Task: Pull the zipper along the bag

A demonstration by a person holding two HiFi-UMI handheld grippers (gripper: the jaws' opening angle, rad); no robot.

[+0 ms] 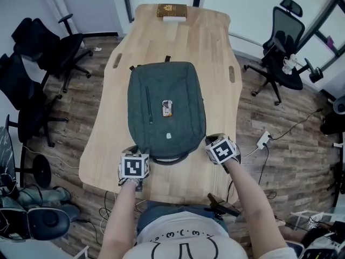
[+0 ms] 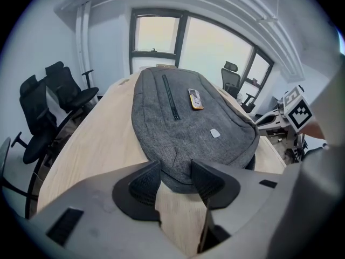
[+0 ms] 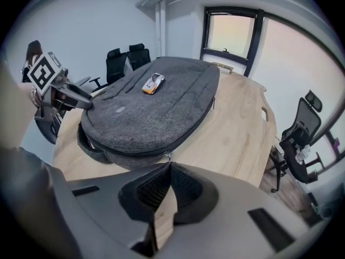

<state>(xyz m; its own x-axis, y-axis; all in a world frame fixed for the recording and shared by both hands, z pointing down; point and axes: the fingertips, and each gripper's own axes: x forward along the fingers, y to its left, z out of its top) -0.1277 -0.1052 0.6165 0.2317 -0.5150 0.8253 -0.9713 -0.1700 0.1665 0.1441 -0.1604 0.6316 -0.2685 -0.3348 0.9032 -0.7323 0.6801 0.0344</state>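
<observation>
– Zipper pull (image 3: 168, 155): what held it?
– Right tool (image 3: 169, 165), pressed together on it at the near edge of the bag (image 3: 156, 107) on the table (image 1: 183, 36). Left tool (image 2: 175, 172) clamped the bag's corner, probably bracing it.

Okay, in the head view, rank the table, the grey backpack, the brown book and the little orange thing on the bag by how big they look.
1. wooden table
2. grey backpack
3. brown book, which lies at the table's far end, so distance may shrink it
4. small orange item, lying on the backpack
</observation>
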